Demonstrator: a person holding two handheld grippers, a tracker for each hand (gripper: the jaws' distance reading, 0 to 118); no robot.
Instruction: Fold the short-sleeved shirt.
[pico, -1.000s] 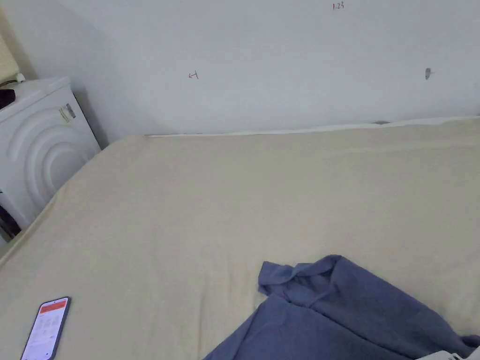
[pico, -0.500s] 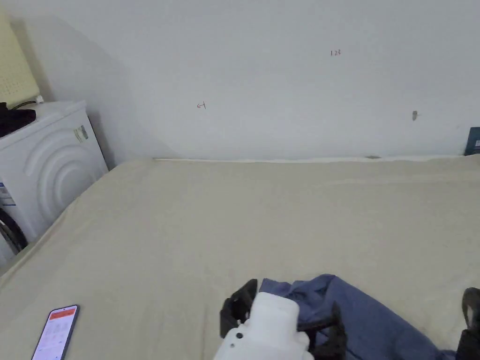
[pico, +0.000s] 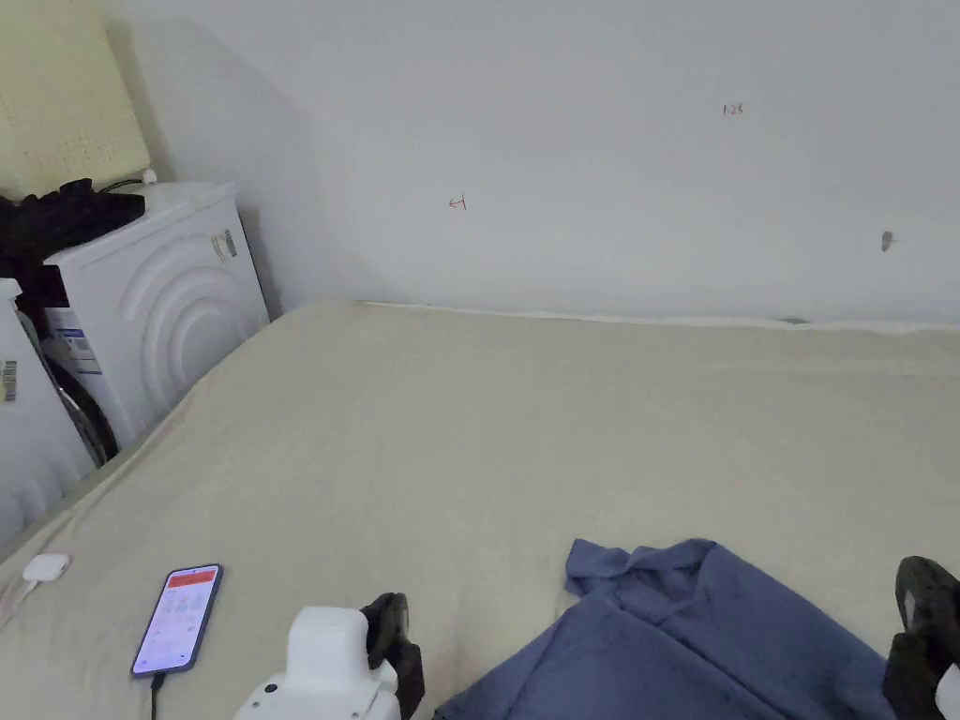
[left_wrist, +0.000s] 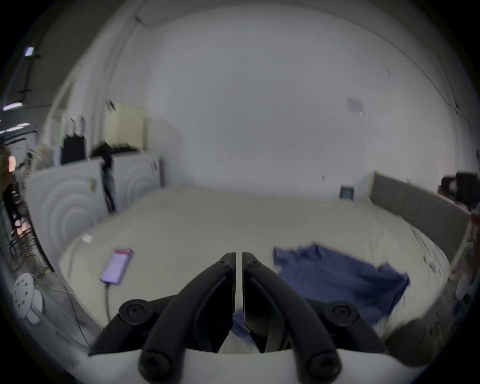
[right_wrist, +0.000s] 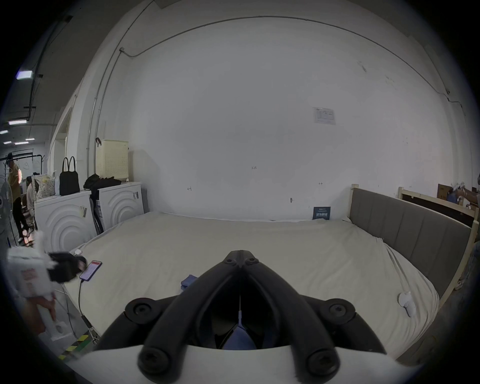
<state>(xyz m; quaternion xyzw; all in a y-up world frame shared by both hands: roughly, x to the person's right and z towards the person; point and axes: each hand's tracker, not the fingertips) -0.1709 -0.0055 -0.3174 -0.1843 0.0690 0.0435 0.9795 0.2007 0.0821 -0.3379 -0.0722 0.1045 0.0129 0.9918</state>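
A dark blue short-sleeved shirt (pico: 694, 637) lies crumpled on the beige bed (pico: 525, 422) at the near right, collar end pointing away from me. My left gripper (pico: 398, 637), white-bodied with black jaws, hovers just left of the shirt. In the left gripper view its jaws stand together at the tips (left_wrist: 239, 256) with nothing between them, and the shirt (left_wrist: 337, 280) is to their right. My right gripper (pico: 923, 609) shows at the right edge, beside the shirt. Its jaws meet at the tips (right_wrist: 241, 256), with blue cloth (right_wrist: 237, 337) showing below them.
A lit phone (pico: 178, 619) on a cable lies at the bed's near left, with a small white device (pico: 45, 567) beyond it. White washing machines (pico: 169, 300) stand left of the bed. A grey headboard (right_wrist: 405, 226) bounds the right side. The wall runs behind.
My left gripper has moved from over the shirt's collar to the left, off the cloth. The right gripper has come further into view at the right edge. The head camera has shifted.
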